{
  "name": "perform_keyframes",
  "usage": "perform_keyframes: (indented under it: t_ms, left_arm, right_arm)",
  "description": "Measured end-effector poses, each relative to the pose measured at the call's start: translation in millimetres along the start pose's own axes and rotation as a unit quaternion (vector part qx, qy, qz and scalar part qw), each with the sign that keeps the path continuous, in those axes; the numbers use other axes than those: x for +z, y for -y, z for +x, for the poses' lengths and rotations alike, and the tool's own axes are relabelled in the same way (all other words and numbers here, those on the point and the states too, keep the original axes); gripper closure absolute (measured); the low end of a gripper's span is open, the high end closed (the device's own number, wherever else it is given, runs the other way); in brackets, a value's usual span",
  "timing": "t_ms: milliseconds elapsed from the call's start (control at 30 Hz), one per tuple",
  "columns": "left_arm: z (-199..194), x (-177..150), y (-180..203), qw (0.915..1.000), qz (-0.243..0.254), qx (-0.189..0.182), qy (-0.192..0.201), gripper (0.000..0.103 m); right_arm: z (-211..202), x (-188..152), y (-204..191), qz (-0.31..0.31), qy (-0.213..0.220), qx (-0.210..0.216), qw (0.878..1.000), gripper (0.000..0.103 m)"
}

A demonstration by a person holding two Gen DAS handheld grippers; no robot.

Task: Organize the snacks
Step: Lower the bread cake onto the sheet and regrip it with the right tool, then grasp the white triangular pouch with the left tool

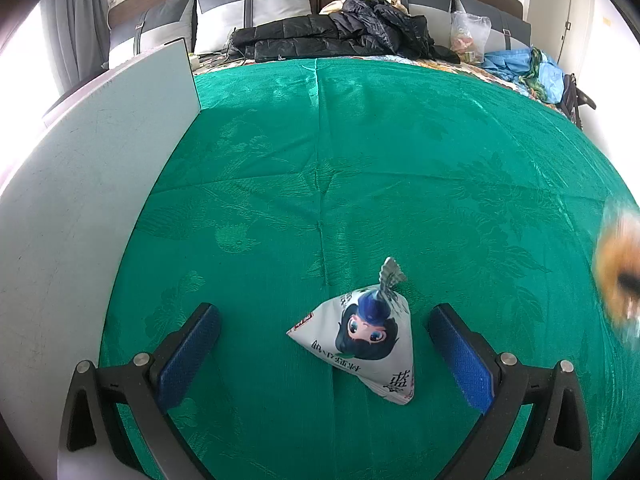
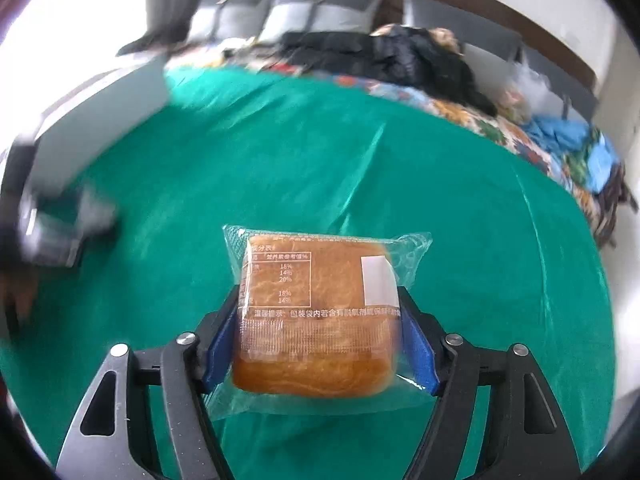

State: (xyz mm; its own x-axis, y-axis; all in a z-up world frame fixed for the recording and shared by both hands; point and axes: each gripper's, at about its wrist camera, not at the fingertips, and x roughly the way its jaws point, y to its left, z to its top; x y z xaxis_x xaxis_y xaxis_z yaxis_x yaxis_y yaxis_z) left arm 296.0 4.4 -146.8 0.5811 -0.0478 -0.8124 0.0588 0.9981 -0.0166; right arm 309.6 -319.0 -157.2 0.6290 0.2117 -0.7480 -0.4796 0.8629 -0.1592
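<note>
Fingers on the left gripper [image 1: 324, 354] were spread wide, blue pads [image 1: 188, 354] either side of a little pyramid-shaped snack pouch [image 1: 360, 344] sitting on the green cloth [image 1: 320, 160], not touching it. Over on the other side, the right gripper [image 2: 316, 344] had its pads clamped on a wrapped bread bun [image 2: 316, 316], held up off the cloth in its clear plastic wrapper. That bun looked soft and squishy, so too much squeeze would probably dent it, and the film looked slick, so gripping the bun's body beat grabbing the loose wrapper edges. The pouch seemed light and puffy, likely to skid on the fabric; pinching it low across the fat middle looked safer than going for the crimped tip. A grey board [image 1: 100, 160] stood along the left edge, and dark jackets [image 1: 340, 32] were piled at the far end.
</note>
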Motion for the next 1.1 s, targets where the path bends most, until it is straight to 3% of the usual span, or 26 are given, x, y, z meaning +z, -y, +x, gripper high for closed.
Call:
perform_keyframes:
  t_ms: [67, 100, 233, 400, 467, 567, 700, 833, 933, 1033, 1100]
  left_arm:
    - [0.0, -0.1, -0.3, 1.0000, 0.000, 0.000, 0.000, 0.000]
    - [0.1, 0.0, -0.1, 1.0000, 0.000, 0.000, 0.000, 0.000]
    - [0.0, -0.1, -0.3, 1.0000, 0.000, 0.000, 0.000, 0.000]
    - [0.0, -0.1, -0.3, 1.0000, 0.000, 0.000, 0.000, 0.000]
    - [0.0, -0.1, -0.3, 1.0000, 0.000, 0.000, 0.000, 0.000]
    - [0.0, -0.1, -0.4, 1.0000, 0.000, 0.000, 0.000, 0.000]
    - [0.0, -0.1, -0.3, 1.0000, 0.000, 0.000, 0.000, 0.000]
    - [-0.1, -0.1, -0.4, 1.0000, 0.000, 0.000, 0.000, 0.000]
    - [-0.1, -0.1, -0.4, 1.0000, 0.000, 0.000, 0.000, 0.000]
    - [-0.1, -0.1, -0.4, 1.0000, 0.000, 0.000, 0.000, 0.000]
    - [-0.1, 0.0, -0.5, 1.0000, 0.000, -0.002, 0.000, 0.000]
  right_arm:
    - [-1.0, -13.4, -12.8, -0.019, -0.014, -0.024, 0.999, 0.026]
    - [-7.7, -16.9, -17.0, -0.018, -0.001, -0.035, 0.999, 0.026]
    - [-36.7, -8.3, -14.9, 0.038, 0.057, 0.003, 0.998, 0.025]
    - [-57.1, -1.5, -6.4, 0.109, 0.089, 0.034, 0.990, 0.025]
    - [-71.6, -10.6, 5.6, 0.156, 0.114, 0.051, 0.980, 0.025]
    - [-82.7, -38.8, 40.7, 0.265, 0.139, 0.090, 0.950, 0.022]
    - [-76.2, -70.7, 69.6, 0.347, 0.113, 0.121, 0.923, 0.022]
    - [-65.1, -75.8, 57.5, 0.324, 0.025, 0.102, 0.940, 0.020]
    - [-67.1, -57.1, 29.5, 0.242, 0.023, 0.073, 0.967, 0.020]
    - [-60.1, -27.6, 19.0, 0.190, 0.024, 0.061, 0.980, 0.020]
    - [-39.5, -3.6, 12.6, 0.151, 0.000, 0.057, 0.987, 0.020]
